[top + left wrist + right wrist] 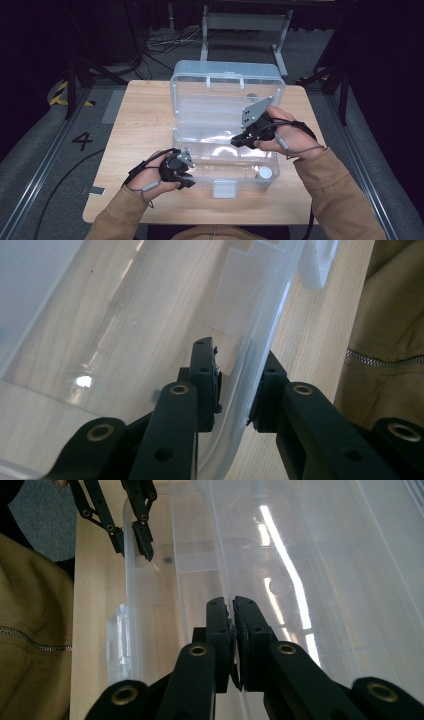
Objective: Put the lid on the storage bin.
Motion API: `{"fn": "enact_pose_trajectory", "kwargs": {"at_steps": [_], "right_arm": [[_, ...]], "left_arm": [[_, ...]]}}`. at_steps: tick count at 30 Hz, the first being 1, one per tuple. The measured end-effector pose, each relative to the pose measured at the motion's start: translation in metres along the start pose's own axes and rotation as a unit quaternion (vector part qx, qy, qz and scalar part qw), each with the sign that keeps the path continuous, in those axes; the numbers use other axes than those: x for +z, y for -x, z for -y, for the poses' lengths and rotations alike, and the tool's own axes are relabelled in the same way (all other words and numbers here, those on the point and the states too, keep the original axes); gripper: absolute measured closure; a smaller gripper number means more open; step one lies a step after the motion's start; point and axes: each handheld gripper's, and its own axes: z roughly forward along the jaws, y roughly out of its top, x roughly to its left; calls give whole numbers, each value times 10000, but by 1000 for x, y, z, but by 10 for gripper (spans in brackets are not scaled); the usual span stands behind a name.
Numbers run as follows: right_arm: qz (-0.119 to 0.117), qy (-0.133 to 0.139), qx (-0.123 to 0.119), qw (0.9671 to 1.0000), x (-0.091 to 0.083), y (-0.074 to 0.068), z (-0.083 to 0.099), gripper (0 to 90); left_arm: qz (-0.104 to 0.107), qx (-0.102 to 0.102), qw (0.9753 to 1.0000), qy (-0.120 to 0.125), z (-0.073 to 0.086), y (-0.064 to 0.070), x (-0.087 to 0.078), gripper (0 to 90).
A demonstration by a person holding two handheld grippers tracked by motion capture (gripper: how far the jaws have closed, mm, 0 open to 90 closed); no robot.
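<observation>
- Sitting open in the middle of the wooden table [140, 125], the clear plastic box [200, 107] has its lid [227, 75] tipped back on the far side and its base toward the person.
- On the near wall of the base, a small white latch [224, 189] hangs at the centre, and a white cap [264, 173] shows inside the near right corner.
- At the box's near left corner, the left gripper [187, 181] has one jaw inside the base and the other outside.
- From the left gripper view, the left gripper [235, 390] straddles the thin curved wall [255, 347]: the wall passes between the two jaws, lying against the outer one, while a narrow gap shows beside the inner one. The jaws are apart, and I cannot tell whether they press on the wall.
- Over the inside of the base, toward its right half, the right gripper [235, 142] points down and leftward, with its grey plate [256, 112] uppermost.
- In the right gripper view, the right gripper [232, 605] has its jaws pressed together with nothing between them; the tips hang above the clear floor of the box, just beside a ridge in the plastic, and whether they touch it cannot be told.
- Farther off in that same view, the left gripper [137, 540] stands at the box's corner rim.
- Tan sleeves [335, 195] cover both forearms.
</observation>
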Motion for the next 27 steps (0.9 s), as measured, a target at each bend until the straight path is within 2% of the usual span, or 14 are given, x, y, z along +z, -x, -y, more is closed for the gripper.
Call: {"fn": "enact_pose_trajectory", "kwargs": {"at_steps": [27], "right_arm": [[-53,-67,-74,9999,3,-6,1,876]], "left_arm": [[-42,40,10000,-36,0,1,0,754]]}}
